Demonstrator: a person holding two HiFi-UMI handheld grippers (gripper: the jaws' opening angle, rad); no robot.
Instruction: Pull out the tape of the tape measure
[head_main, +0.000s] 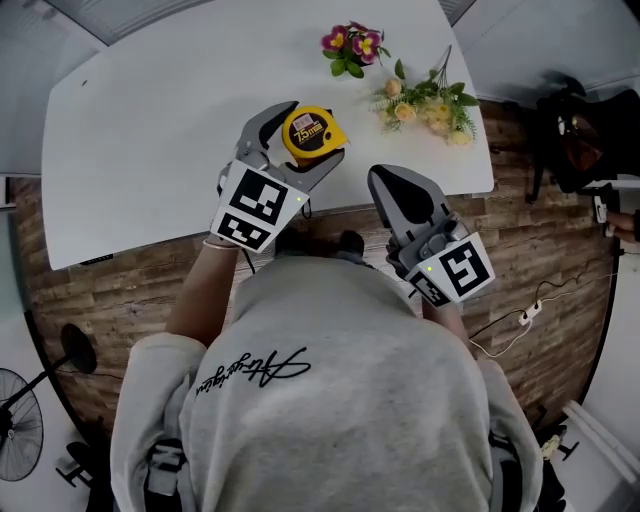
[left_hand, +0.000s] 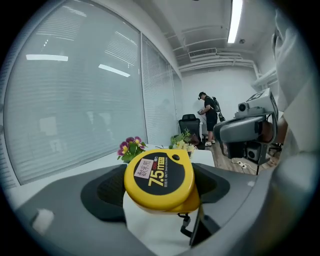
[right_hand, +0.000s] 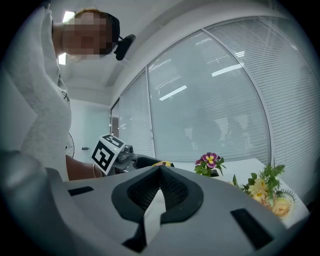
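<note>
A yellow tape measure (head_main: 310, 133) with a black "7.5 m" label sits between the jaws of my left gripper (head_main: 313, 142), held above the near edge of the white table (head_main: 140, 130). In the left gripper view the tape measure (left_hand: 160, 177) fills the gap of the left gripper (left_hand: 161, 192), a small black loop hangs under it, and no tape is drawn out. My right gripper (head_main: 388, 180) hovers just right of it off the table's edge, jaws shut on nothing. In the right gripper view, the right gripper (right_hand: 160, 169) has its tips touching, and a yellow sliver of the tape measure (right_hand: 163, 163) shows behind them.
Purple flowers (head_main: 352, 45) and a pale yellow flower sprig (head_main: 430, 105) lie at the table's far right. Wooden floor (head_main: 540, 230) surrounds the table, with a cable and power strip (head_main: 528, 312) at right. A person (left_hand: 210, 116) stands far back in the room.
</note>
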